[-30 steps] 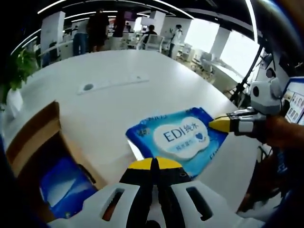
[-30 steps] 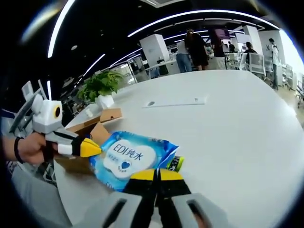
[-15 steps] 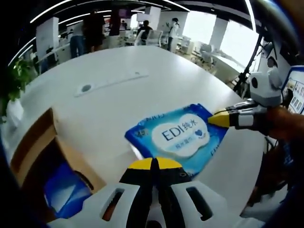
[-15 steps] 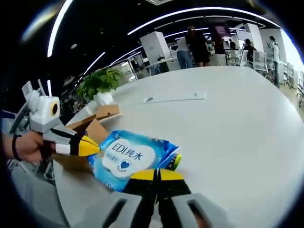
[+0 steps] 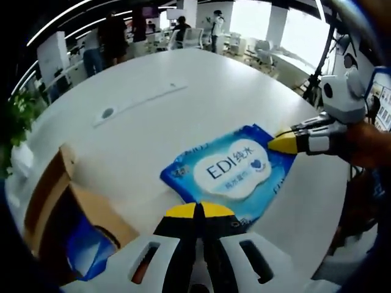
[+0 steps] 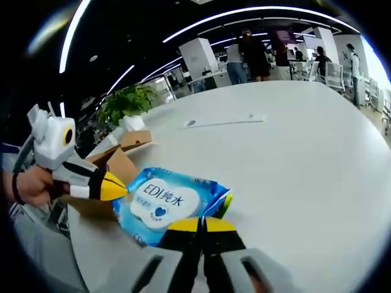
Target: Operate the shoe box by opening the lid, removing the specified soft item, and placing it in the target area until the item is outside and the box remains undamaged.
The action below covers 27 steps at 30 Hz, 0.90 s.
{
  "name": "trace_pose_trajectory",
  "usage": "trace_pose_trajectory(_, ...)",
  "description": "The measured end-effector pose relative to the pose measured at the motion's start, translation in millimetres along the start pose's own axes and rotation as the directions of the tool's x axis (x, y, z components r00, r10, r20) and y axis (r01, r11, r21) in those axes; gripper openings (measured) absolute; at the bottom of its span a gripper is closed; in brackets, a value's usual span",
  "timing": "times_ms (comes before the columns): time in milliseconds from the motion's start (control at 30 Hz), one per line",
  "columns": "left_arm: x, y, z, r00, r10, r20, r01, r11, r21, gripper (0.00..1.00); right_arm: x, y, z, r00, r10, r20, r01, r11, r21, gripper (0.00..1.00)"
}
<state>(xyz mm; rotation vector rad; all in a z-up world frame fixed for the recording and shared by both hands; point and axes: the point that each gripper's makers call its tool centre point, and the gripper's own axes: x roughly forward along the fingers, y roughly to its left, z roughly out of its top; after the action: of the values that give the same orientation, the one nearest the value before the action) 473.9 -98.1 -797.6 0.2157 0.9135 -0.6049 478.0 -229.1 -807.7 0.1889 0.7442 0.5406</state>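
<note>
On white table (image 5: 183,116): wipes pack (image 5: 229,174) held at opposite edges by left gripper (image 5: 198,210) and right gripper (image 6: 201,224), fingers clamped.

Wet-wipes pack out, shoe box open

Blue wet-wipes pack (image 5: 235,173) lies flat at frame centre; open cardboard shoe box (image 5: 58,213) sits lower left.

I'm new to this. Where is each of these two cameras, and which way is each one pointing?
Left gripper view: rides the left claw, facing across the white table over the blue wipes pack; the open cardboard box at left, the right claw and a hand at right.
Right gripper view: rides the right claw, facing the same wipes pack from its opposite side; the left claw and box at left.
Shared: pack, box, table.
</note>
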Motion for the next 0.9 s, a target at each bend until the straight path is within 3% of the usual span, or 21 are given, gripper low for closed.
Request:
trace_pose_trajectory(333, 4.4, -0.6, -4.5, 0.999, 0.018, -0.043, -0.016, 0.999, 0.030, 0.00, 3.0, -2.0, -2.0, 1.000, -0.001, -0.005, 0.001, 1.000, -0.001, 0.00)
trace_pose_trajectory(900, 6.6, 1.5, -8.0, 0.996, 0.038, -0.079, -0.038, 0.999, 0.004, 0.00, 7.0, -4.4, -6.9, 1.000, -0.009, -0.010, 0.009, 1.000, 0.014, 0.00)
